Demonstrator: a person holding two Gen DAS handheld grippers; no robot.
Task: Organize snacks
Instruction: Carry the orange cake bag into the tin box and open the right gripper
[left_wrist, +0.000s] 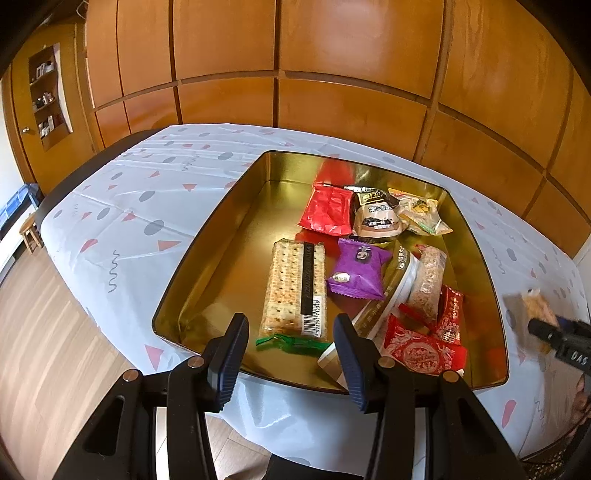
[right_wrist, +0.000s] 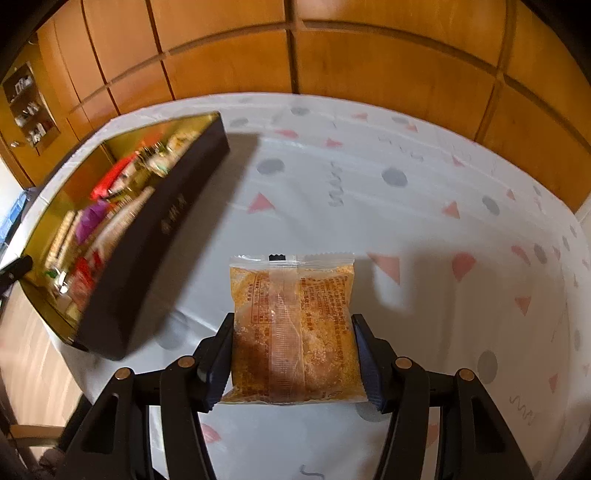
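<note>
Right gripper (right_wrist: 293, 360) was clamped on a clear orange snack packet (right_wrist: 291, 325), pads pressing its two side edges, packet held above the table (right_wrist: 424, 229) to the right of the tin (right_wrist: 155, 236) and clear of the cloth. Step in hand, as I read it: carry the packet over the tin's dark right wall and drop it inside. To do it well: hold the squeeze light so the crumbly filling isn't crushed, clear the rim before lowering, aim for bare gold floor at the tin's left side, not on the piled packets. Right gripper pointed steeply down, packet's sealed top edge away from the camera. Left gripper (left_wrist: 291, 354) hung partly open and empty over the tin's near edge, angled down at the cracker pack (left_wrist: 295, 288).
</note>
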